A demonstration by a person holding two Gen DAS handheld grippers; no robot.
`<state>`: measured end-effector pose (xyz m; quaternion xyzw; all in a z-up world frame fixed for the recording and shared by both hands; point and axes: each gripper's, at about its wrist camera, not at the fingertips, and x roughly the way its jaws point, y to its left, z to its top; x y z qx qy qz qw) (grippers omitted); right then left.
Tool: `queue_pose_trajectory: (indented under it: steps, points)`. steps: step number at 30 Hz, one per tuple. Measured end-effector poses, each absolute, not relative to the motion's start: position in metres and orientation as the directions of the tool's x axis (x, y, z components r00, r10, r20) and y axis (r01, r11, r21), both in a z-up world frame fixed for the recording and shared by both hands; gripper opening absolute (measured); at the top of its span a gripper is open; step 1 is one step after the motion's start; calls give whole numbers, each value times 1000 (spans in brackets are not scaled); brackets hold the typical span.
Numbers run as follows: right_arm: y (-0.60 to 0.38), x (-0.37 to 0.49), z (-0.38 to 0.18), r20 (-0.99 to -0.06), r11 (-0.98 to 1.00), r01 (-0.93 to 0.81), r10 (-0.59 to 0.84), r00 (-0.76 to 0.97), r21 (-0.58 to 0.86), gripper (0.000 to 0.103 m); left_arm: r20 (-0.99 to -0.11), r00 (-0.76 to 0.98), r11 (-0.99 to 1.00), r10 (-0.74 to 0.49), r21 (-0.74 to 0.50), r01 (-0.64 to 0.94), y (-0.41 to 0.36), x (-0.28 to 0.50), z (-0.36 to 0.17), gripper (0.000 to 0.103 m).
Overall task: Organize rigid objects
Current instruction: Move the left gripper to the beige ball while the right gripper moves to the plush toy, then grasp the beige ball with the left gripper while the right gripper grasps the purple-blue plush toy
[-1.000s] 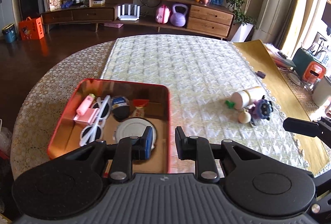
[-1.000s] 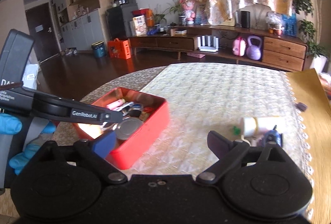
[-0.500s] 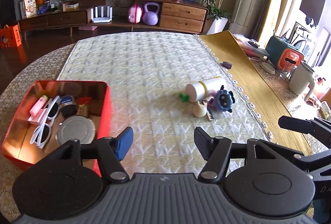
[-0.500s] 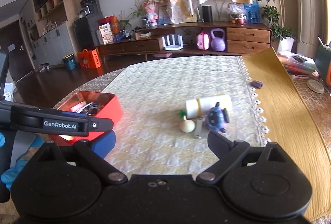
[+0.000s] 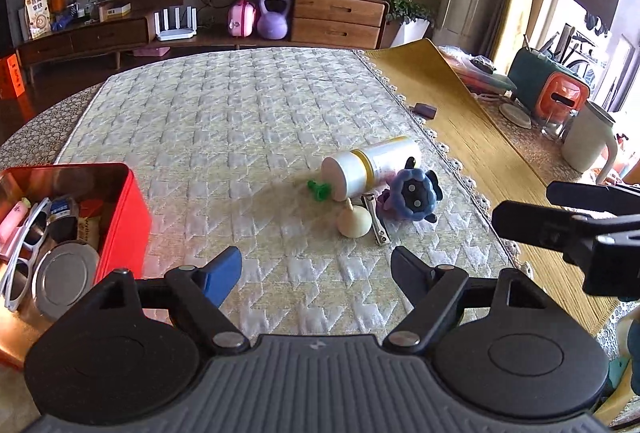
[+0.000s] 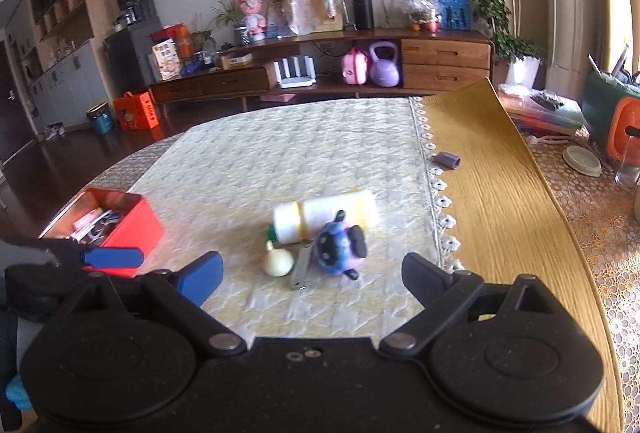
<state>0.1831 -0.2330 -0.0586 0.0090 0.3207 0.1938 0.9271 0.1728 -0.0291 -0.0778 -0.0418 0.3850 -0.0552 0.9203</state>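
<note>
Showing no legible text, white bottle [image 5: 370, 167] lies beside blue plush toy [image 5: 414, 195].

The left claw [image 5: 316, 265], nearly closed a second ago over the red tin [image 5: 120, 209], has been opened wide with nothing between its jaws. Both views have been swung from the tin toward the white bottle [image 5: 376, 165] and blue plush toy [image 5: 414, 195], now seen nearer. The right claw [image 6: 312, 273] has been carried closer to them.
</note>
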Motion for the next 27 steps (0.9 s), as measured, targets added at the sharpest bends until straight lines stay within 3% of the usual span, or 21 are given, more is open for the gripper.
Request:
queue_pose_trajectory:
  steps: [19,27]
  points:
    - [-224,259,-104,-691,937,-301,337,639,179,94,-740,661,992,-123,-108,64,-53,237,-126,82]
    - [-215,277,-119,-713,938,-289,337,615,194,85,-740,658,990,-137,-115,77,-57,250,-136,82]
